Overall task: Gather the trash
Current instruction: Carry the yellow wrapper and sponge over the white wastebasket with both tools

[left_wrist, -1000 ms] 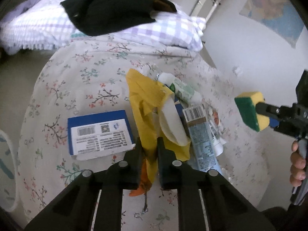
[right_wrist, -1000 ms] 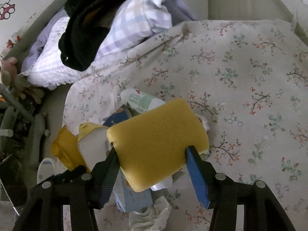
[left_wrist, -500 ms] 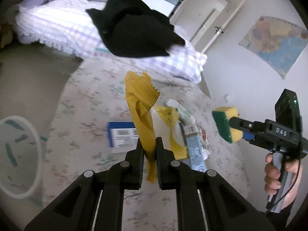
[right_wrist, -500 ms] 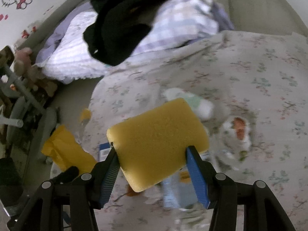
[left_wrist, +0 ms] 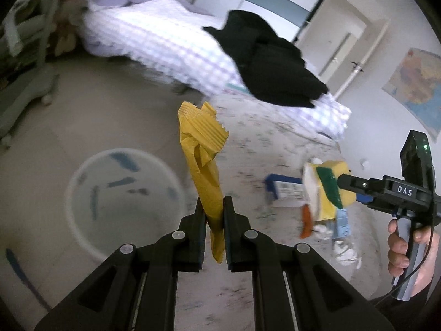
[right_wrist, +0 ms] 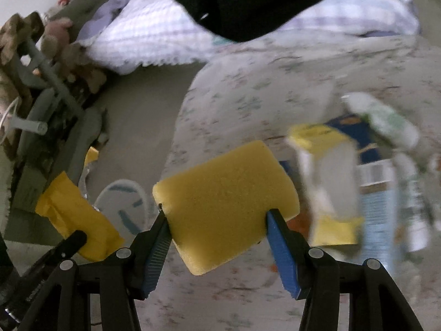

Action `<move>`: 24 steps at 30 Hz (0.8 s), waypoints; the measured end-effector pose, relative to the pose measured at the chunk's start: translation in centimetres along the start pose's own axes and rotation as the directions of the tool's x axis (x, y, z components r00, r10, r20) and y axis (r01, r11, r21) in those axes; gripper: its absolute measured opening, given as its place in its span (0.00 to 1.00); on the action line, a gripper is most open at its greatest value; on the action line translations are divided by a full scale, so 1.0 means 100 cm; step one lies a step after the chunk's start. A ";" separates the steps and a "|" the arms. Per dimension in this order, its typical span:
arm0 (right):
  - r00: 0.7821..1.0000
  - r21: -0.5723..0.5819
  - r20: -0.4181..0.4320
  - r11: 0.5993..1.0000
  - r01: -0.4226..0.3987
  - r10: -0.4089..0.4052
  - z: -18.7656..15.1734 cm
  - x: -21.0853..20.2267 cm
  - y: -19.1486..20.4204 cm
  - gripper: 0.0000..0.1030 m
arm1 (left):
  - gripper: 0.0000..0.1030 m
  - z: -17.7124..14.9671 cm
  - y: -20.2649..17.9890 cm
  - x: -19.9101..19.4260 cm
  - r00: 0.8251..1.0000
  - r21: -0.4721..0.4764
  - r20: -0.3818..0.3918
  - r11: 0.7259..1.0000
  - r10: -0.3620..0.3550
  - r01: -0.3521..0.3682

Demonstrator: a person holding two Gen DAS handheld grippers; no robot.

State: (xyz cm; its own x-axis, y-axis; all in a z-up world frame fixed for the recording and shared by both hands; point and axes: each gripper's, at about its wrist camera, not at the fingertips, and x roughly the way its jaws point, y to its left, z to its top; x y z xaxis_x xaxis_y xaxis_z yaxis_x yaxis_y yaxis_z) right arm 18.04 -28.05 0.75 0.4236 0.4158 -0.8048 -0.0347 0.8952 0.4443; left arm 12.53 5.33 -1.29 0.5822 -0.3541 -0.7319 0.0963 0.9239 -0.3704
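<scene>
A: Between the left gripper's two black fingers, what is that?

B: A crumpled yellow foil wrapper with a crimped, zigzag end. The fingers are almost fully closed and pinch its lower part, so the rest stands up past the tips and a short tail hangs behind them. A thin, light thing like that needs a tight pinch, I judge, or it would slip.

A: And just beyond the tips?

B: To their left and below sits a round white bin with blue marks on the grey floor. The wrapper is not over its mouth yet; I take the bin as where the trash goes.

A: The right gripper?

B: Its blue-padded fingers stand partly apart, pressed on the two sides of a yellow rectangular sponge with a green scouring face, seen in the left view. The sponge sticks forward past the tips. A wide, soft block keeps the fingers from closing further.

A: So both hands carry something.

B: Yes, one piece each, which looks like saving a trip.

A: What lies past the sponge?

B: To the right of the fingers, on the floral bedsheet, the remaining litter: a yellow and white carton, a blue flat box, a pale blue packet and a white and green tube, all blurred. Farthest off, a checked lilac pillow with a black garment thrown across it.
</scene>
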 end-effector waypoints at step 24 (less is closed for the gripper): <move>0.984 -0.092 -0.169 0.993 -0.076 0.060 -0.022 0.121 0.121 0.59 | 0.85 -0.012 0.125 -0.026 0.936 -0.128 -0.055 0.927 0.348 -0.352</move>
State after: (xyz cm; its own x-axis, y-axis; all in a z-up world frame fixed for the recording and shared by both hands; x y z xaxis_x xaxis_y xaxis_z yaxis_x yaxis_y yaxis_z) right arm 20.78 -11.86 -4.43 0.2617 0.4895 -0.8318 -0.1500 0.8720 0.4660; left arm 11.27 17.62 -4.70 0.5336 -0.0179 -0.8456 -0.2194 0.9626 -0.1588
